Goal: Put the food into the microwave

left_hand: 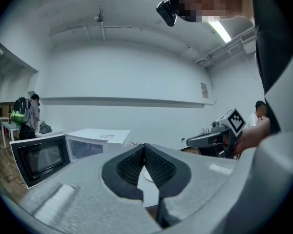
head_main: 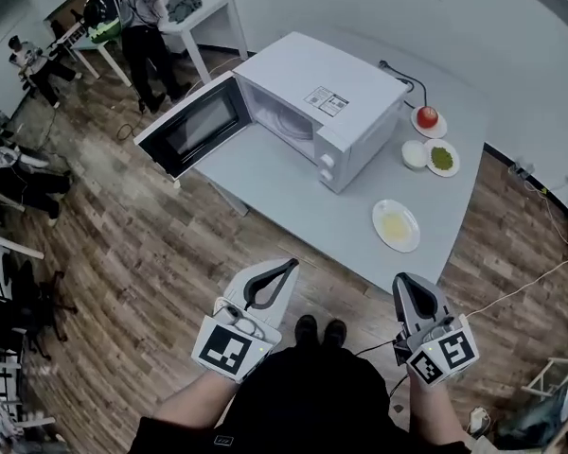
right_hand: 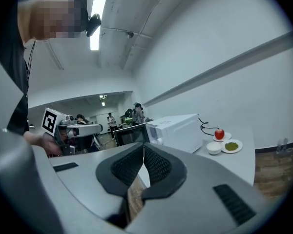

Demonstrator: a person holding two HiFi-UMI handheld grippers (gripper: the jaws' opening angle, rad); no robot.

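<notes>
Two grippers, the left gripper point(head_main: 289, 265) and right gripper point(head_main: 404, 280), hang over open wooden floor point(head_main: 151, 253) just short of the table's point(head_main: 284, 187) near edge, each with jaws pressed together on nothing. Just inside that edge sits the plate of food point(head_main: 396, 225). Beyond it stands the microwave point(head_main: 322, 102), its door point(head_main: 194, 126) swung open past the table's left edge.

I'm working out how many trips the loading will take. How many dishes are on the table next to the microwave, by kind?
Plates: 3 (plate with red fruit, plate with green food, plate with pale yellow food)
Bowls: 1 (white bowl)
Total: 4
</notes>
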